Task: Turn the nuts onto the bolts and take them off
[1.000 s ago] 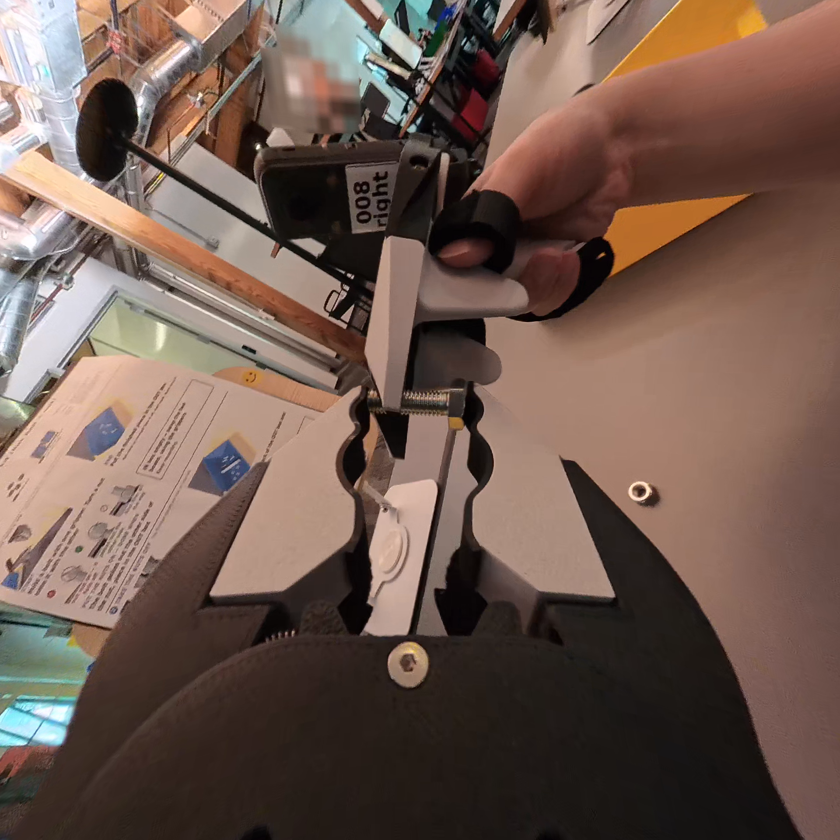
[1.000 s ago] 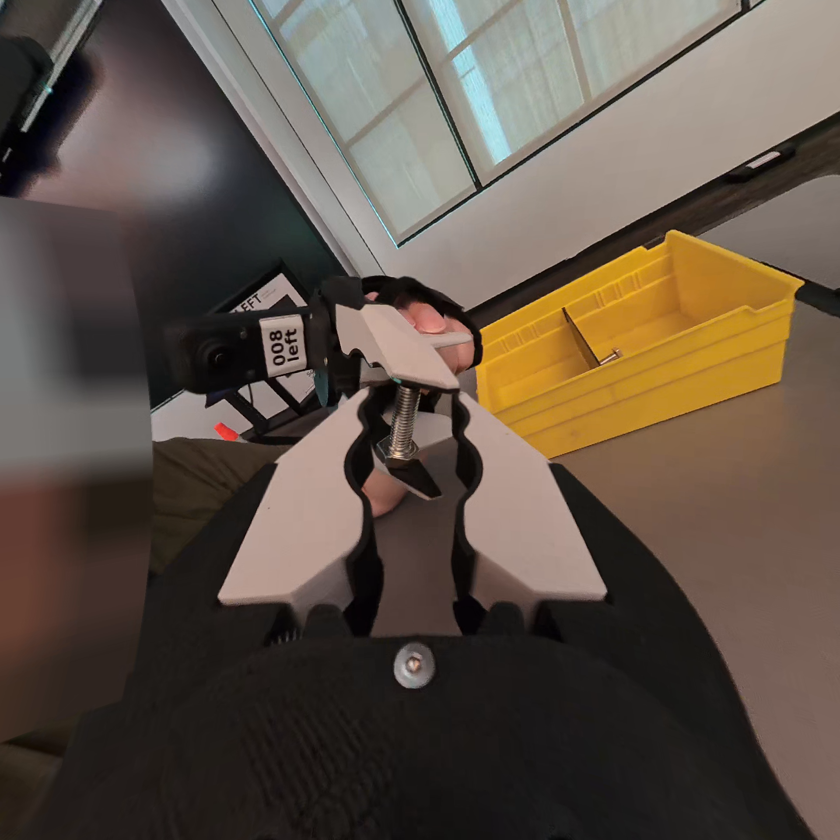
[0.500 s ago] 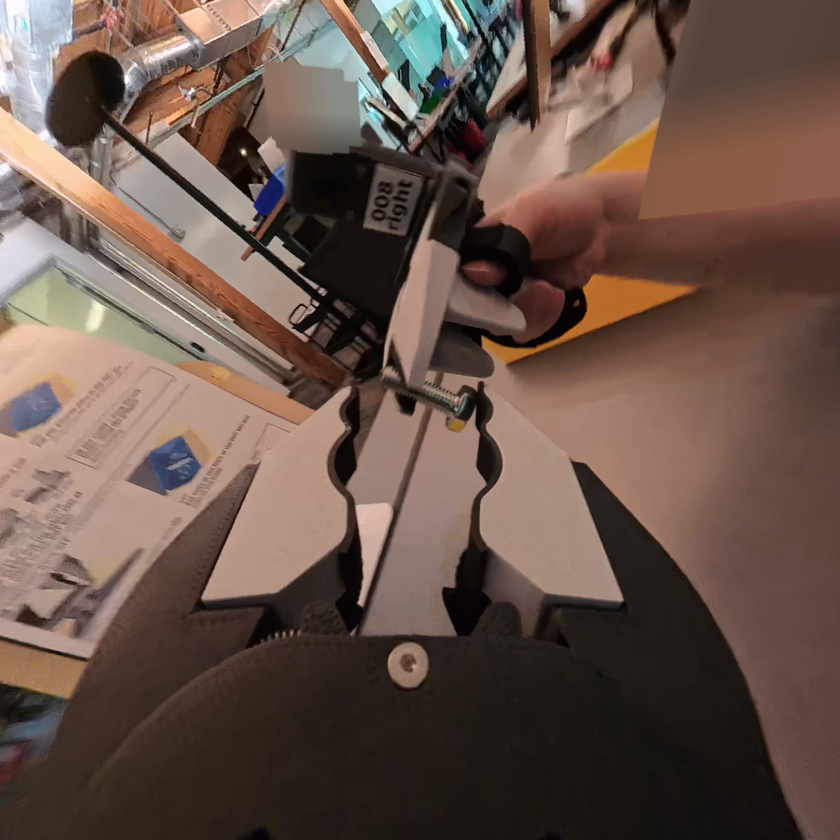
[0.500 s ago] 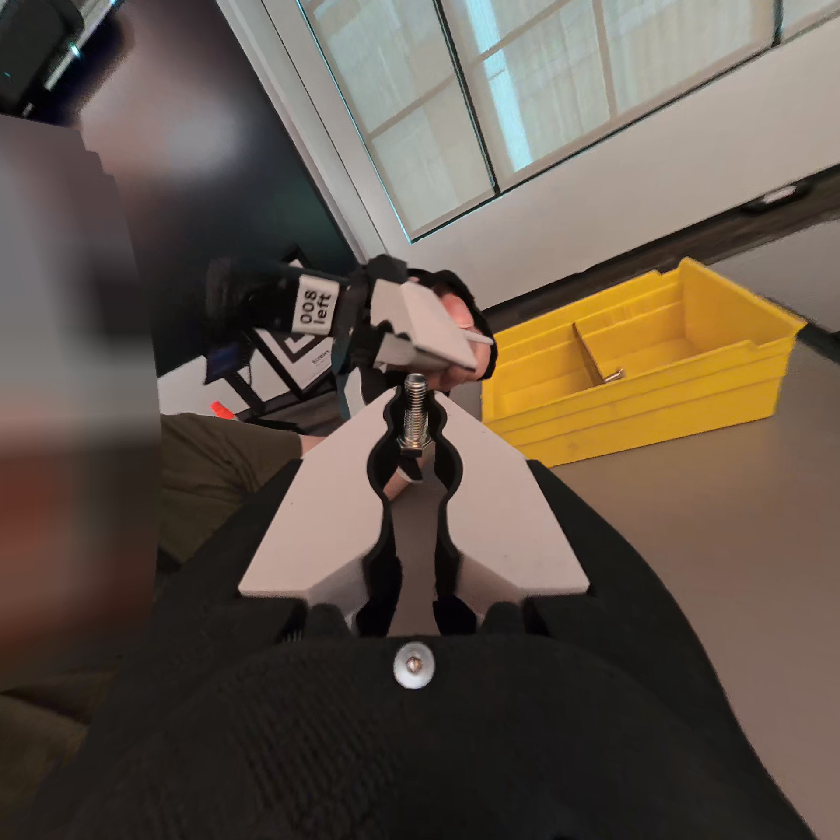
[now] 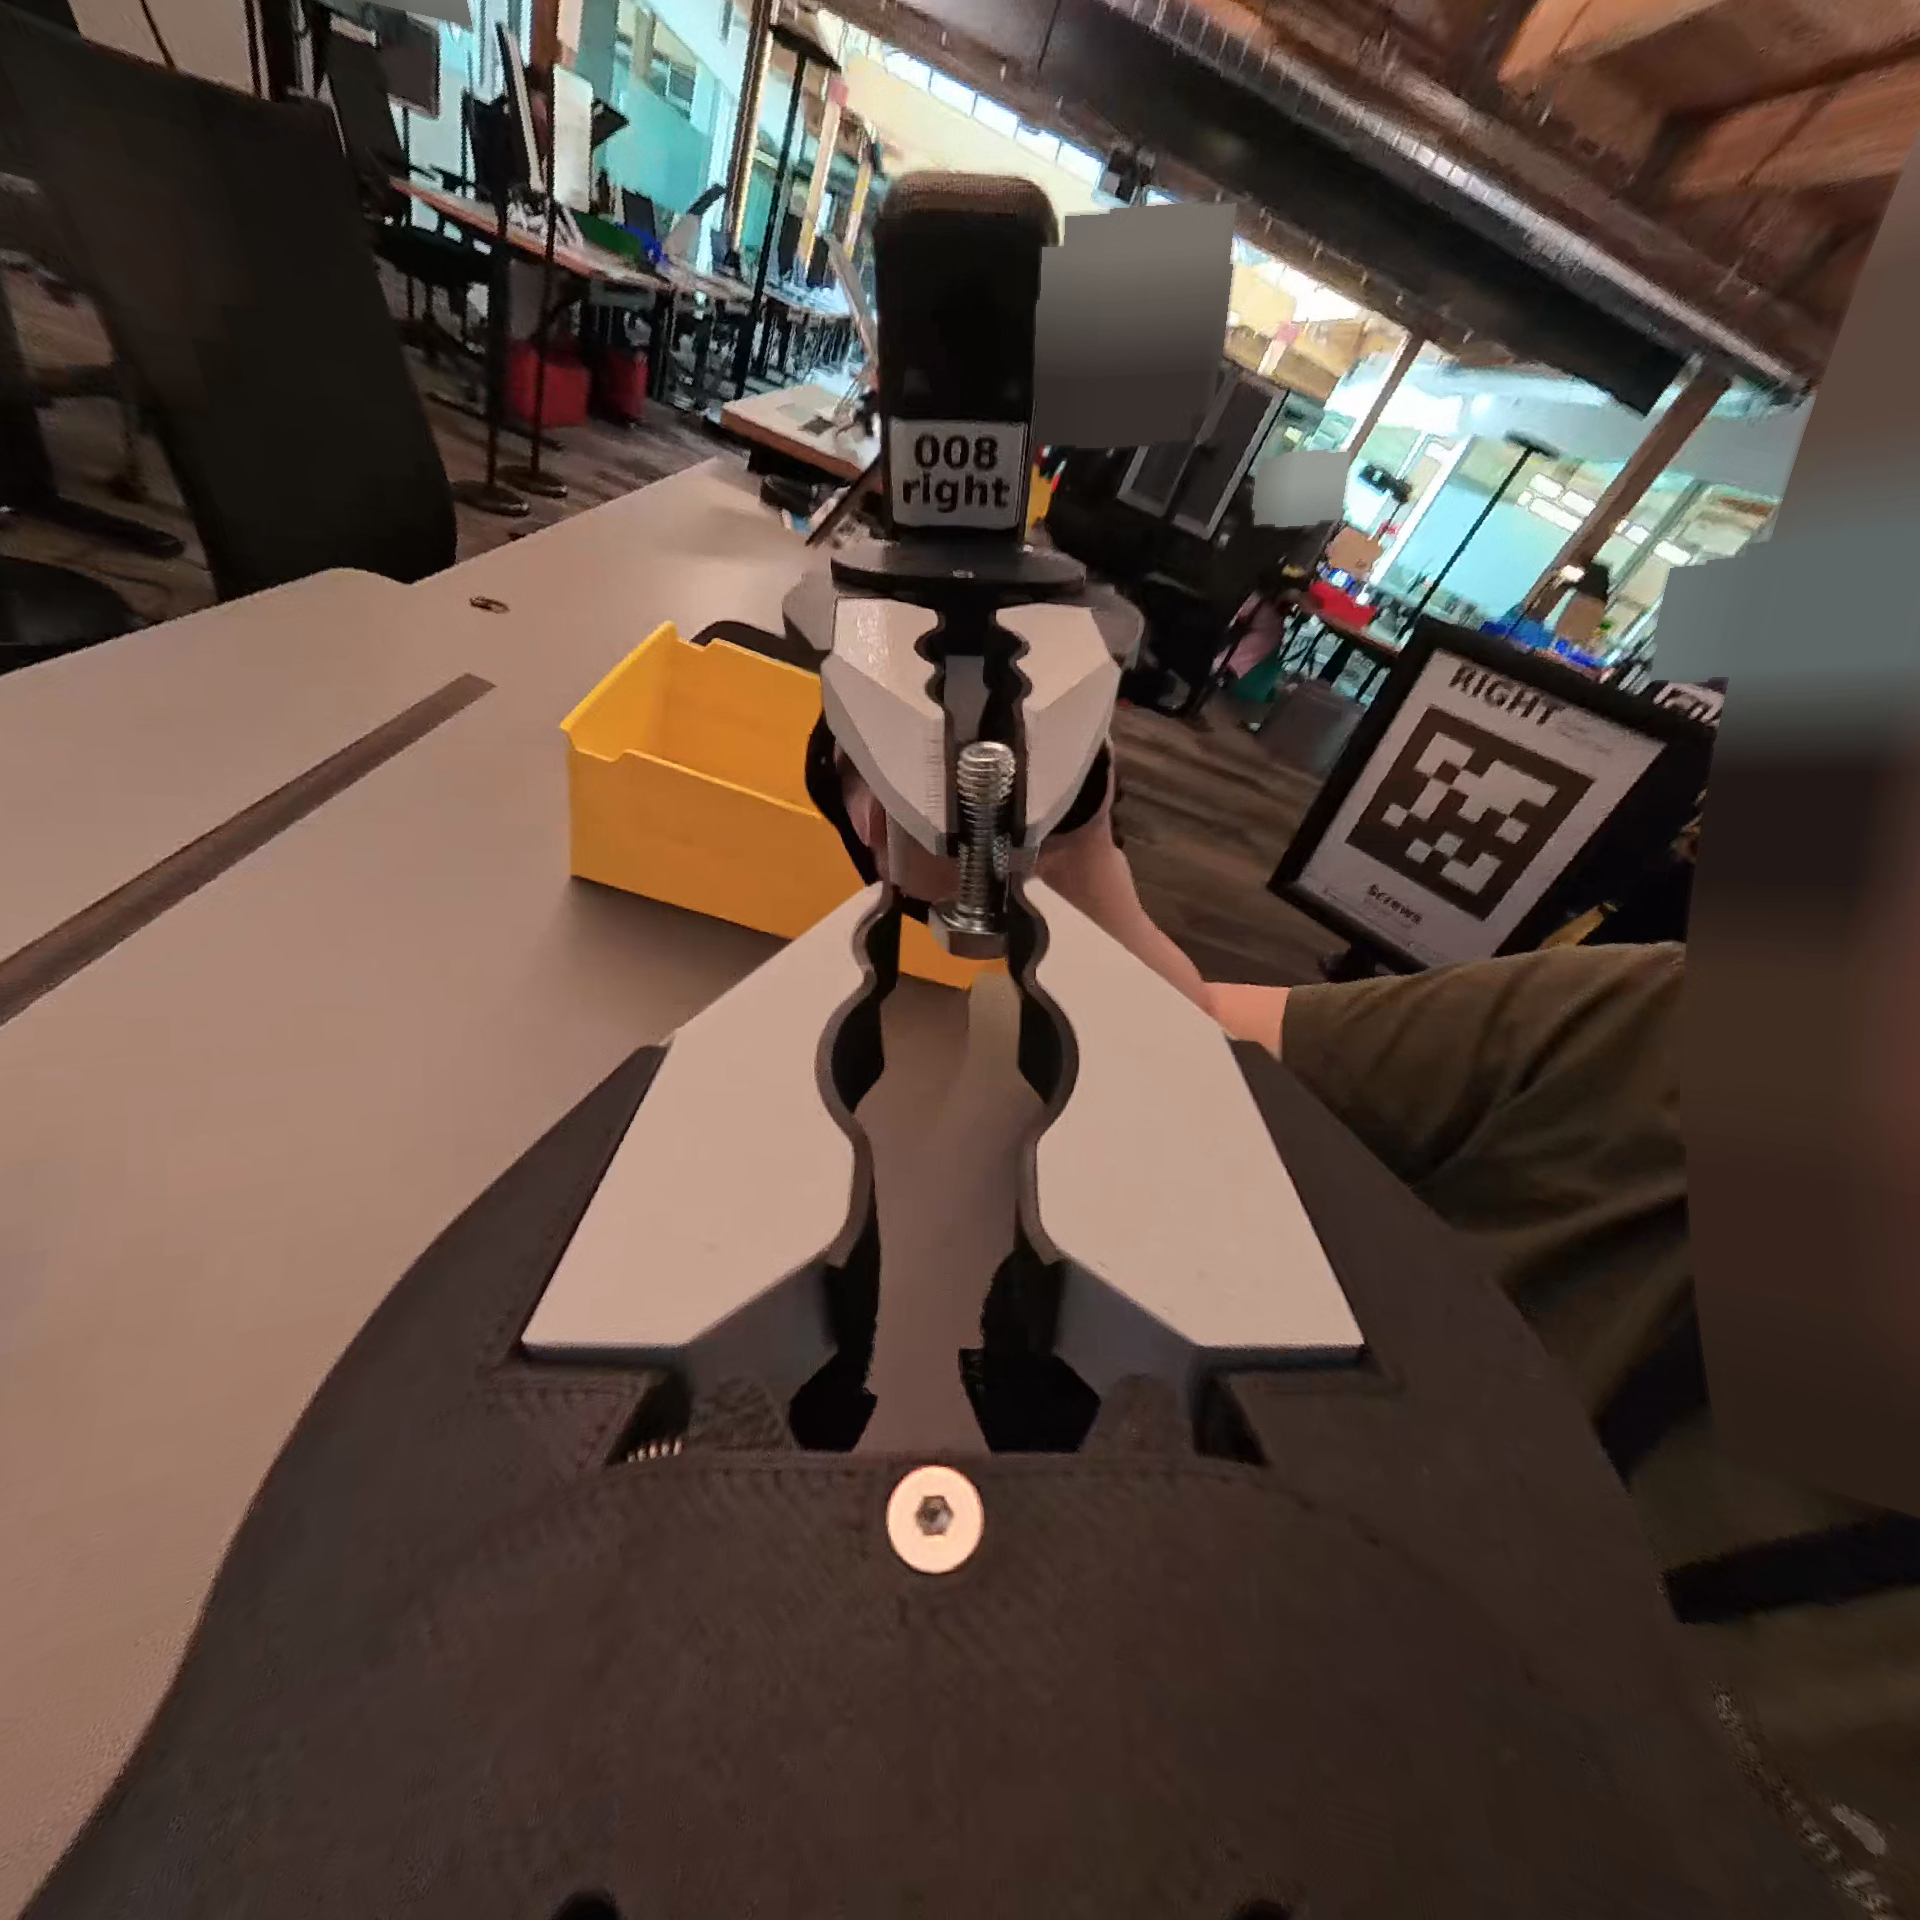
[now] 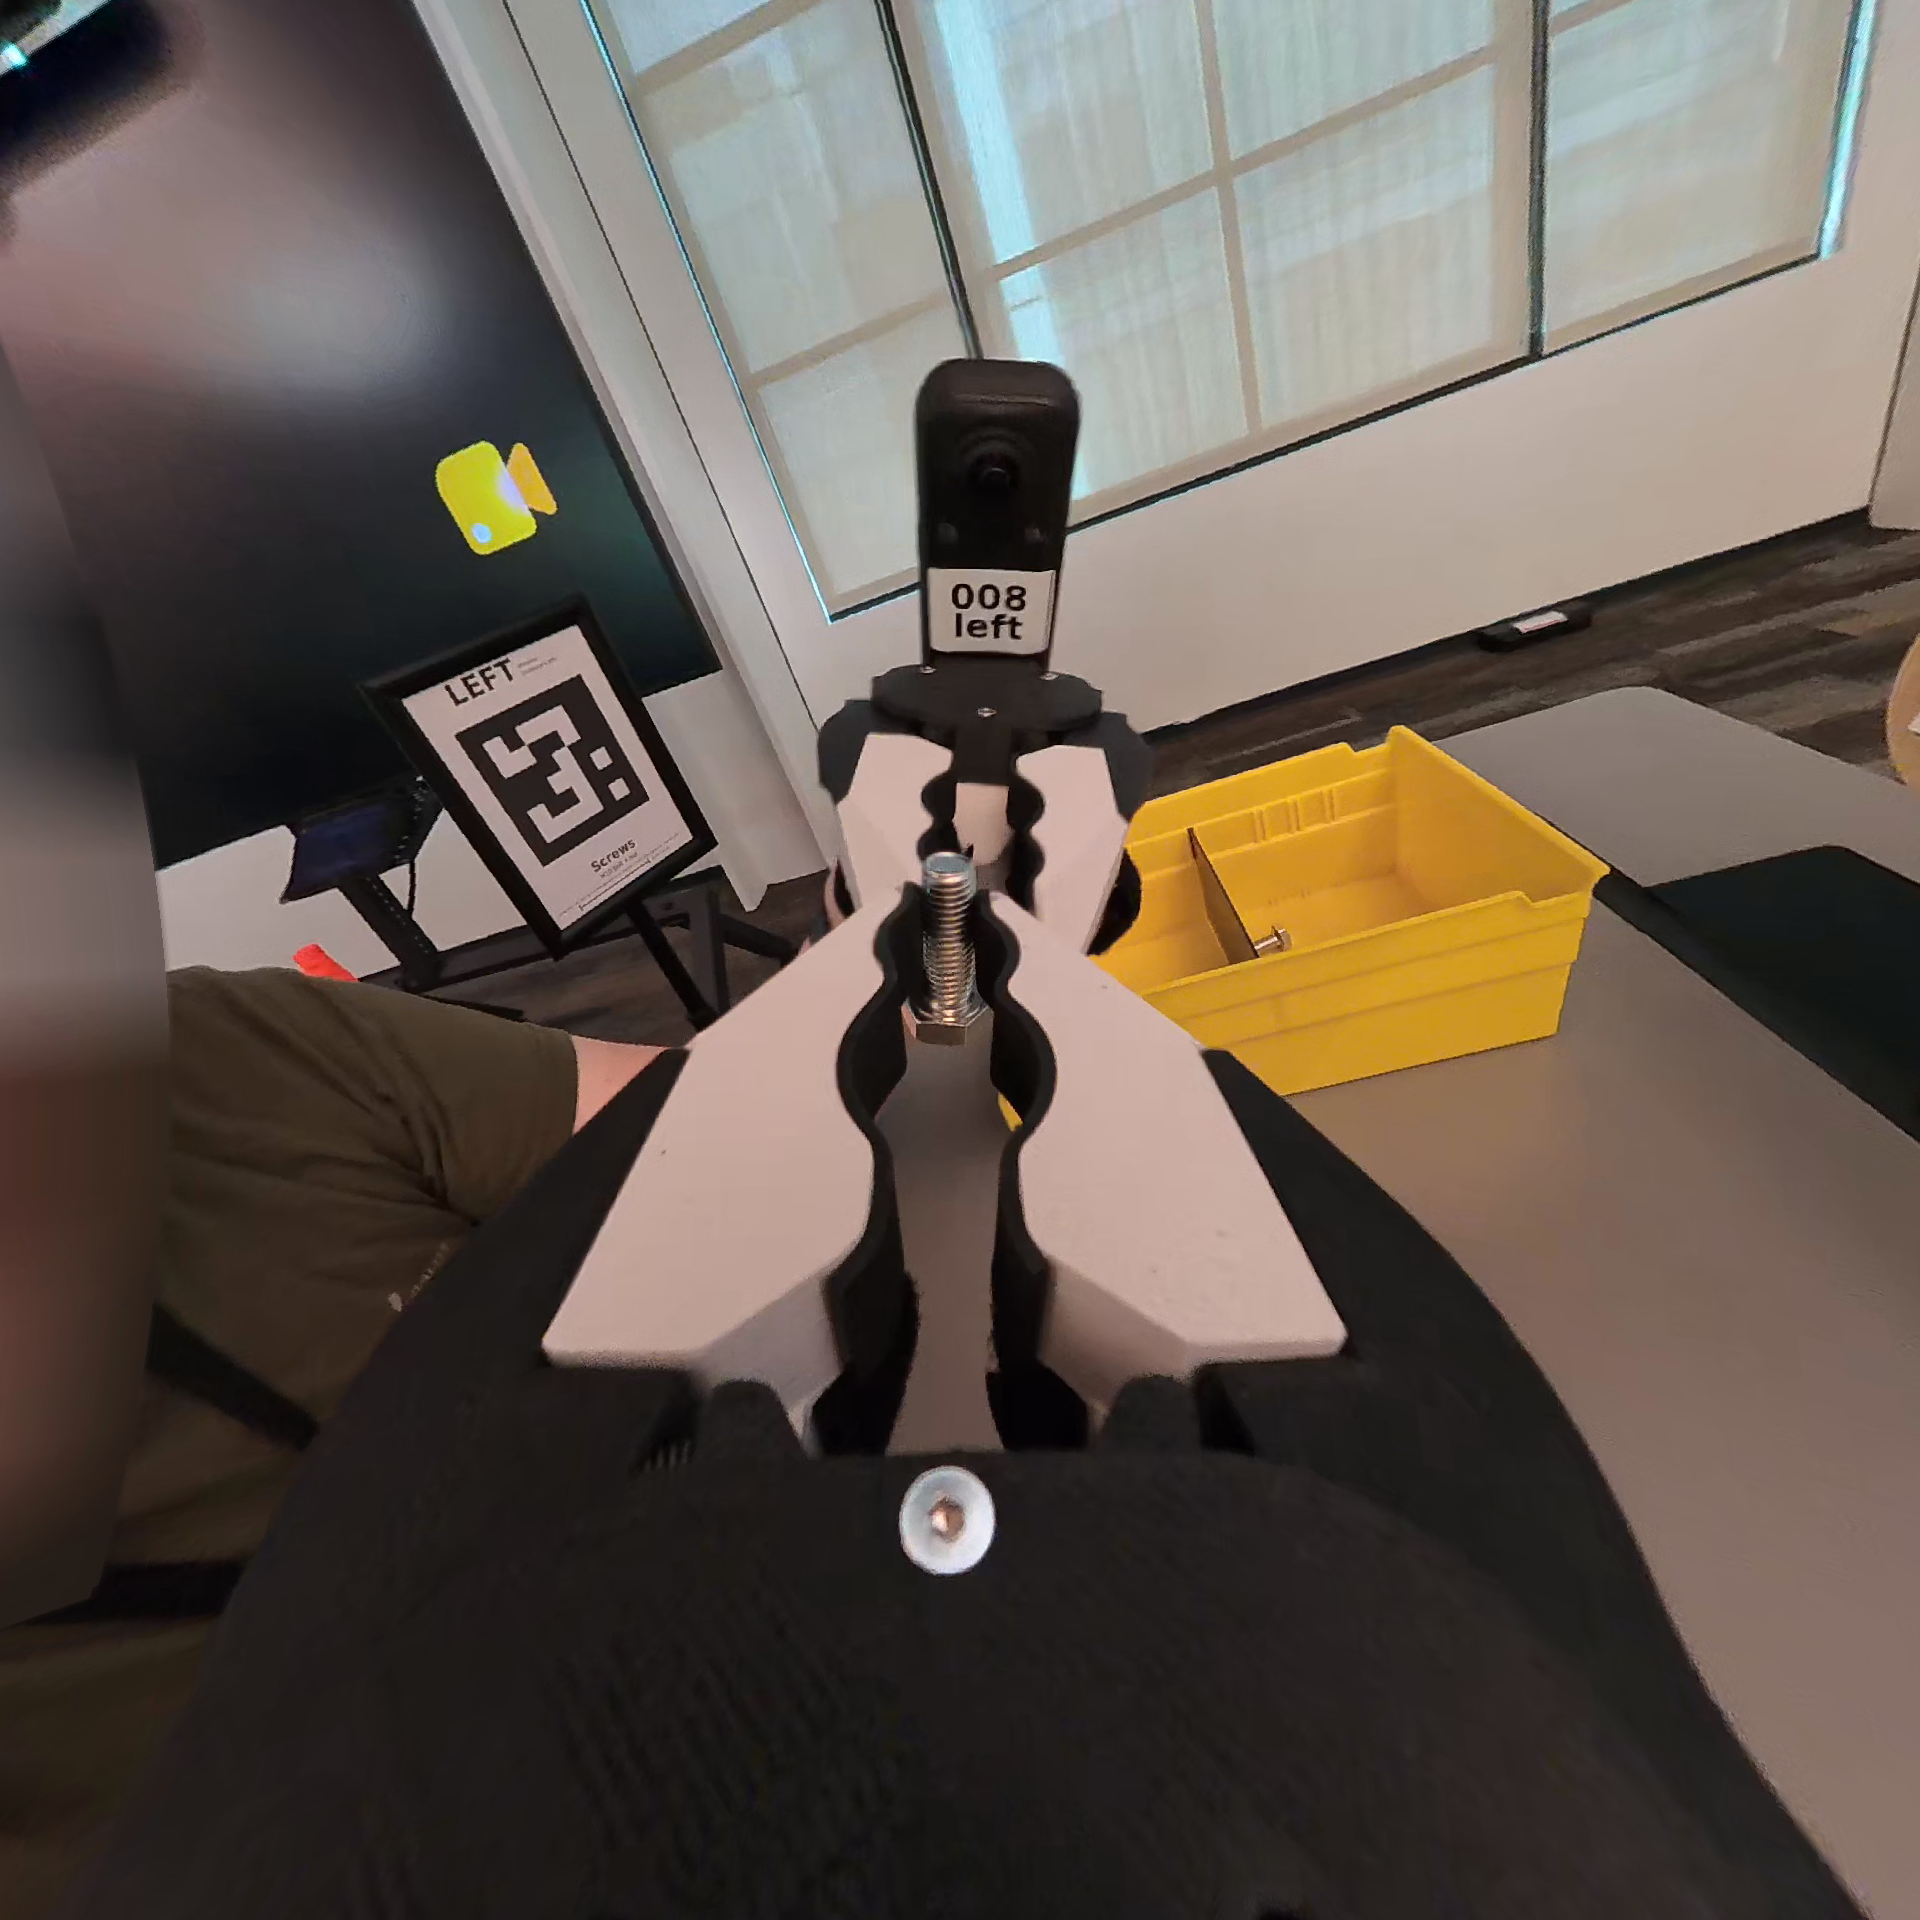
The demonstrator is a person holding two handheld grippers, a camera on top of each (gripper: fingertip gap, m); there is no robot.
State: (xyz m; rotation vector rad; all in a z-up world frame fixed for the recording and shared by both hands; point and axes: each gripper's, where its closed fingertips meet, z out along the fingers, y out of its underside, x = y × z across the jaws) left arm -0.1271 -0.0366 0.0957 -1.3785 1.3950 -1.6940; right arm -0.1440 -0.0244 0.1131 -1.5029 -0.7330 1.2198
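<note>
Your right gripper [image 6: 940,909] pinches the silver threaded steel bolt [image 6: 945,961] upright, while the left gripper [image 5: 956,904] stands narrowly parted around its head. If you loosen that pinch, the bolt drops onto the grey tabletop [image 5: 312,935].

Shiny threaded metal bolt [image 6: 948,951], glossy yellow plastic bin [image 6: 1382,997], smooth matt grey table [image 5: 260,935], matt textured claw [image 6: 943,925]

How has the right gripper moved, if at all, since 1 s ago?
Yes. The right gripper rolled counterclockwise toward level: in its wrist view the yellow bin sat tilted, right end high; now it lies nearly level and lower in frame.
</note>
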